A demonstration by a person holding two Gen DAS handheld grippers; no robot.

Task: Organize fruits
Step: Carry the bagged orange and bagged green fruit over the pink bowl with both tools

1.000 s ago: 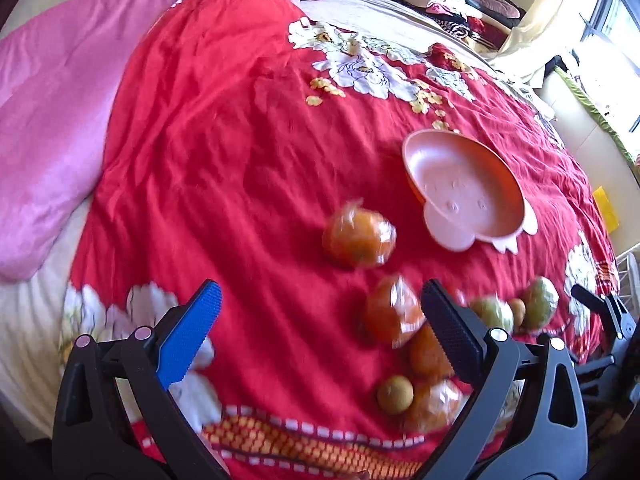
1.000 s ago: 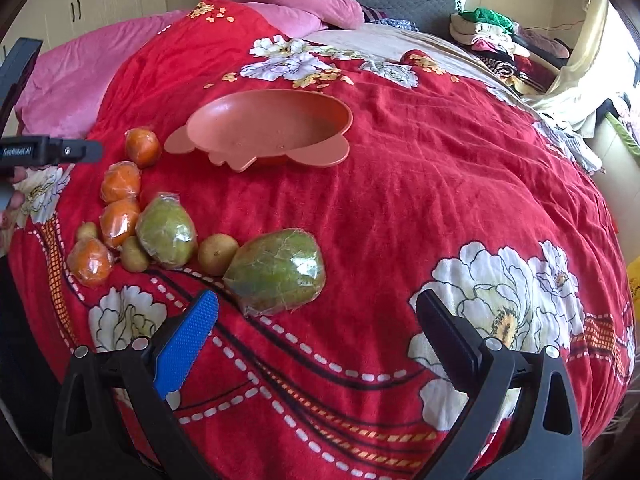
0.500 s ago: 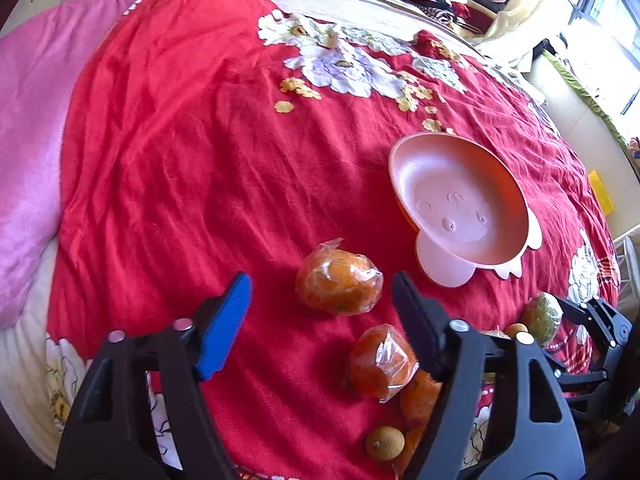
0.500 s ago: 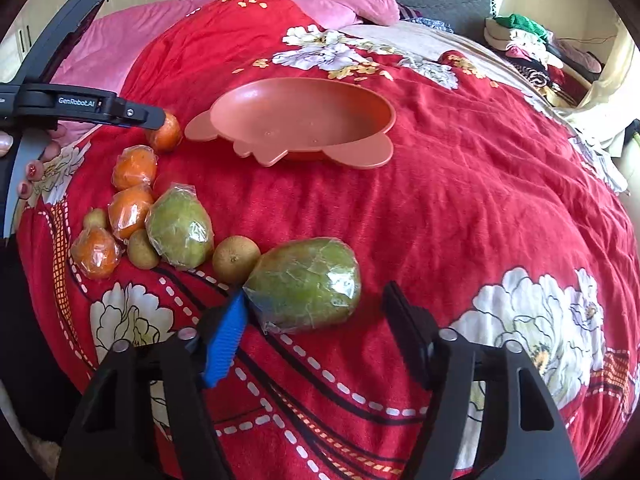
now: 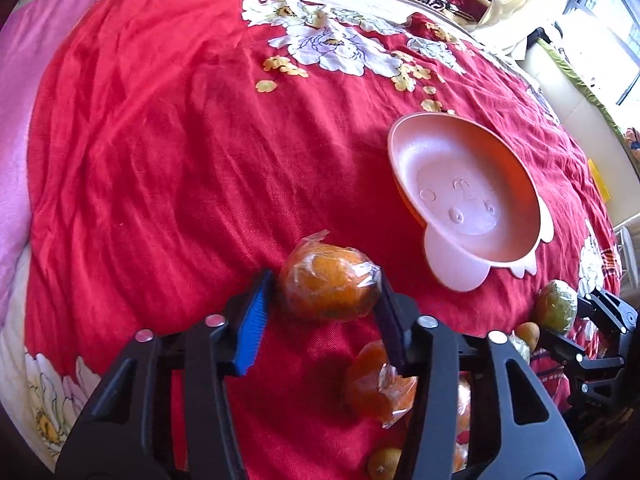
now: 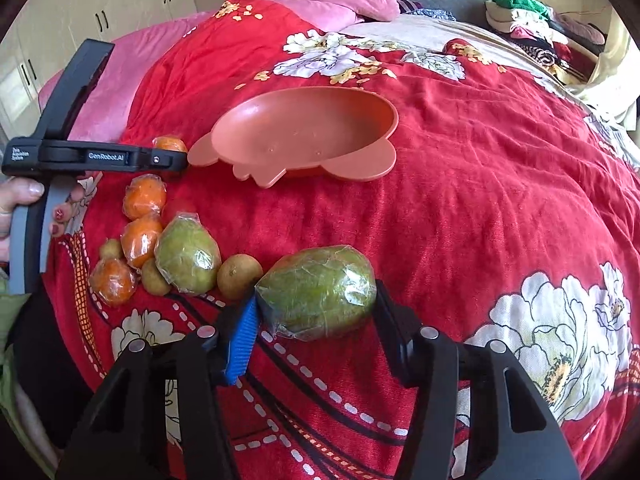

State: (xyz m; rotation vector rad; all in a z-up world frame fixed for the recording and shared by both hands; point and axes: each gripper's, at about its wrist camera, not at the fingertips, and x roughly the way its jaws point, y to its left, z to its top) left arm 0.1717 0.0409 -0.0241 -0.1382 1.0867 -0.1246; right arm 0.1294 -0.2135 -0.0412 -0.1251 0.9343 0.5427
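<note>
A plastic-wrapped orange [image 5: 328, 292] lies on the red bedspread between the jaws of my left gripper [image 5: 323, 276]. The jaws are closing; the dark pad touches the wrap, and a thin gap shows beside the blue pad [image 5: 252, 320]. In the right wrist view a wrapped green mango [image 6: 320, 292] sits between the closing jaws of my right gripper [image 6: 315, 292], both pads against its ends. The empty pink plate [image 5: 400, 136] [image 6: 304, 132] rests farther back. More wrapped oranges [image 6: 142, 216], a second green fruit [image 6: 188, 256] and small brown fruits [image 6: 238, 276] cluster left of the mango.
The bed's red floral cover [image 5: 180, 140] spreads wide behind the plate. A pink quilt [image 5: 16, 100] lies along the left side, with pillows and folded clothes [image 6: 532, 20] at the head. A hand [image 6: 24, 196] holds the left gripper's handle.
Both grippers went from wide open to closing around fruit. The left one moved forward and down over the far orange. The right one tipped down onto the mango.
</note>
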